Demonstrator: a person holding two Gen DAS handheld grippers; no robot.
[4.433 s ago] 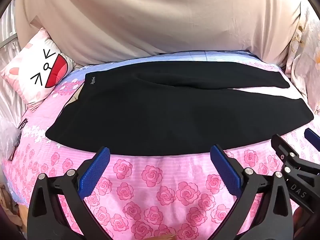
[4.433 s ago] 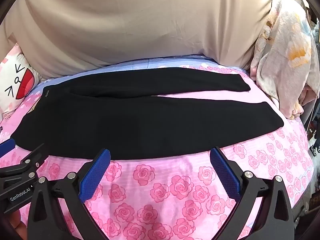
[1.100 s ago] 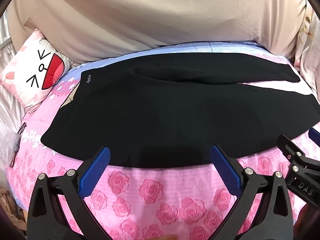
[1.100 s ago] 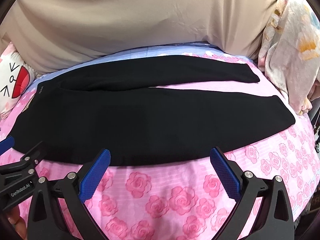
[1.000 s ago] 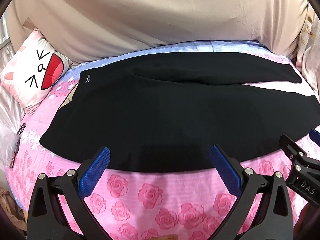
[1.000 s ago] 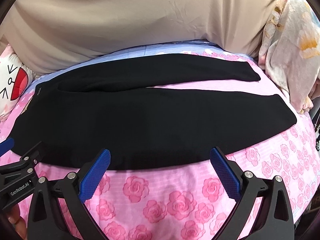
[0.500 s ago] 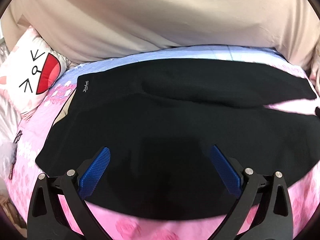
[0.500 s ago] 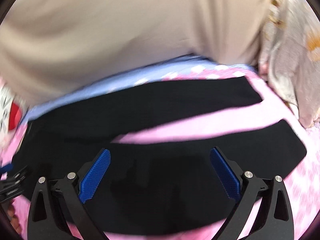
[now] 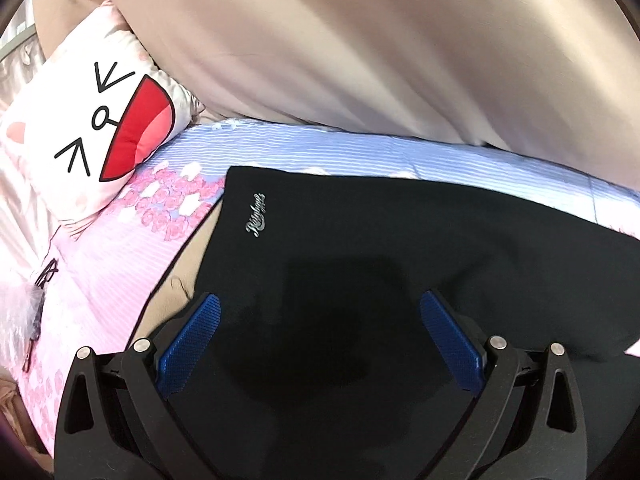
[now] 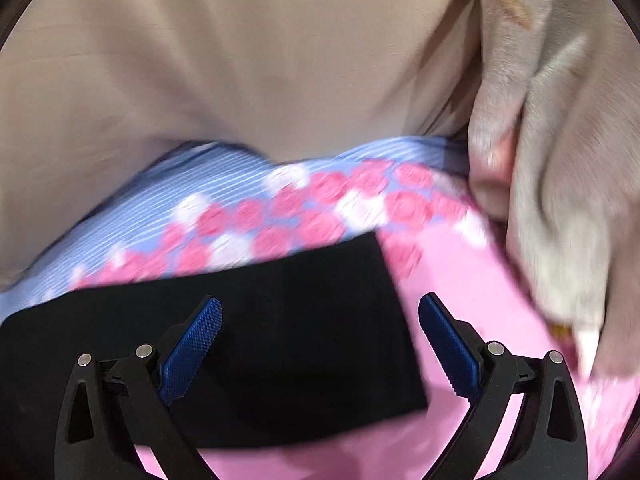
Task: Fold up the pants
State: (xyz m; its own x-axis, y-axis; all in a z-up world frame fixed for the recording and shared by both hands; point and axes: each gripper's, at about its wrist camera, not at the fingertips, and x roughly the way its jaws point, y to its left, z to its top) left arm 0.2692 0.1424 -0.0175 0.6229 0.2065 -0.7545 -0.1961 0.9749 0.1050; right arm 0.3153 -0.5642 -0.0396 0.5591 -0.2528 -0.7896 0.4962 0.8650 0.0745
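Black pants [image 9: 360,240] lie flat on a pink rose bedsheet [image 9: 104,264]. In the left wrist view I see the waistband end with a small silver logo [image 9: 256,216]. My left gripper [image 9: 320,328] is open and empty, low over the waist area. In the blurred right wrist view the far leg's hem end [image 10: 312,320] lies under my right gripper [image 10: 320,332], which is open and empty, with its right finger past the hem over the sheet.
A beige curtain [image 9: 360,40] hangs behind the bed. A white cartoon-face pillow [image 9: 88,128] sits at the left. A pale floral blanket [image 10: 560,160] hangs at the right. The blue striped part of the sheet [image 9: 360,152] runs along the back.
Both grippers have moved forward and down over the pants. The left one now sits over the waist, the right one over the far leg's hem. Both stay open.
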